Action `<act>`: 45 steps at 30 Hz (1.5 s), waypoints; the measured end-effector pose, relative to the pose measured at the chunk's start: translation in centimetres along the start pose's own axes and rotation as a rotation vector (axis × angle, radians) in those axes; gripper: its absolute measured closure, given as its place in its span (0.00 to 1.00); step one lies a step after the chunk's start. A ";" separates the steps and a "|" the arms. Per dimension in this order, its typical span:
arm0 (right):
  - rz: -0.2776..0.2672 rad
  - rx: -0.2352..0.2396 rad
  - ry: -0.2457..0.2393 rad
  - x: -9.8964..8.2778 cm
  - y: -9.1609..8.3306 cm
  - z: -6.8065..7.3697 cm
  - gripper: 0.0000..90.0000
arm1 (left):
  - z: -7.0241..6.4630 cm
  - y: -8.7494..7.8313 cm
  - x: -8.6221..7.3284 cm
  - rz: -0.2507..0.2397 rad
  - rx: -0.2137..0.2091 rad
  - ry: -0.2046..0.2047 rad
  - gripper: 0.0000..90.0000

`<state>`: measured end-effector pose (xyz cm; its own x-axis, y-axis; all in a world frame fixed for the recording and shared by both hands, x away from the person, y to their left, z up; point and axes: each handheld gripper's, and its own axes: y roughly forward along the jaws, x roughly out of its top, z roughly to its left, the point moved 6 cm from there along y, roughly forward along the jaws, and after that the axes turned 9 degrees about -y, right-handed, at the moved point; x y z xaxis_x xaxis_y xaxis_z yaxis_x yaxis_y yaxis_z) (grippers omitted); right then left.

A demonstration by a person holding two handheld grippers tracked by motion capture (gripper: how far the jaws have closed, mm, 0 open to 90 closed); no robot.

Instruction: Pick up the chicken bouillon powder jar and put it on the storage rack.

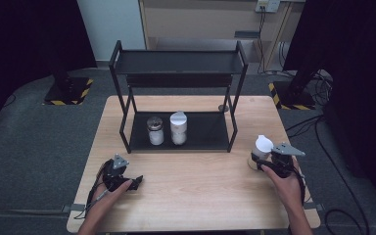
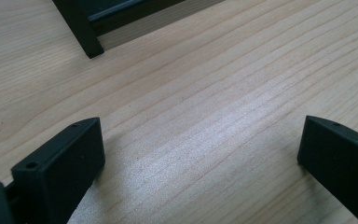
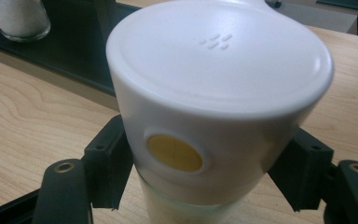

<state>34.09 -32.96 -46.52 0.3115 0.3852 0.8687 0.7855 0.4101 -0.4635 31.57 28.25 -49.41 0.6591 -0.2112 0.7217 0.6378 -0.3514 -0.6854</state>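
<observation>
Jar (image 3: pixel 219 107) upright at table's (image 1: pixel 191 196) right edge, clamped in right gripper (image 1: pixel 269 164); rack (image 1: pixel 178 139) lies far-left of it. Left gripper (image 1: pixel 134 183) wide open, empty, resting near-left.

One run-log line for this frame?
right gripper: shut on white-lidded jar | left gripper: open, over table | shelf rack: two jars

Left gripper (image 1: pixel 136 183) low over the near-left of the table, held in the left hand (image 1: pixel 108 192), jaws spread wide with nothing between. Right gripper (image 1: pixel 257 160) at the near-right, gripped by the right hand (image 1: pixel 286 183), jaws clamped around a white-capped jar (image 3: pixel 219 100).
</observation>
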 end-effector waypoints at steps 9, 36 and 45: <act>0.007 -0.004 0.022 0.2 0.0 0.1 0.34 | 0.0 0.0 0.0 0.000 0.000 0.000 0.00; -0.026 0.132 -0.035 2.7 -0.2 3.0 0.35 | 0.0 0.0 0.0 0.000 0.000 0.000 0.00; -0.037 0.207 -0.064 3.9 0.3 5.0 0.35 | 0.0 0.0 0.0 0.002 -0.001 0.002 0.00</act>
<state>32.84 -27.21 -44.16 0.2441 0.4158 0.8761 0.6670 0.5838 -0.4629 31.61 28.28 -49.39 0.6598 -0.2134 0.7206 0.6360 -0.3521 -0.6866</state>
